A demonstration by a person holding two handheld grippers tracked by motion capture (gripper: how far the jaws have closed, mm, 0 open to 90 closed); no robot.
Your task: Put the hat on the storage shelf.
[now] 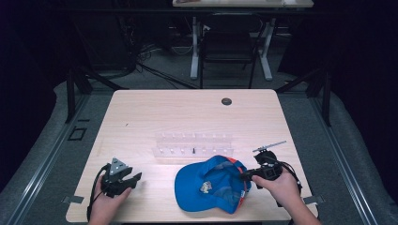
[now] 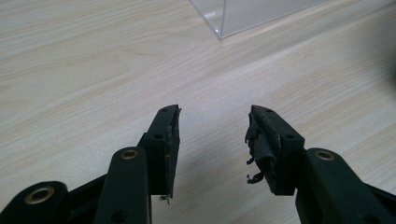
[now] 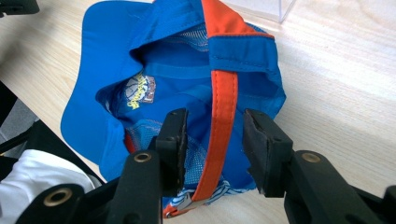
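Beside the clear rack (image 1: 193, 145), both grippers' fingers gape; right gripper (image 3: 215, 140) straddles the cap (image 1: 212, 183).

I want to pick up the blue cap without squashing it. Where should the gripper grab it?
Grab the orange strap at the back of the blue cap. It is a thin, flat band that fits between the jaws. Come in from the cap's right, where the right gripper already stands open around the strap without pinching it. The wide brim looks harder to grip.

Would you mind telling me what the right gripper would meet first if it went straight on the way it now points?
Probably the blue cap: the right gripper stands open, its jaws either side of the cap's orange strap.
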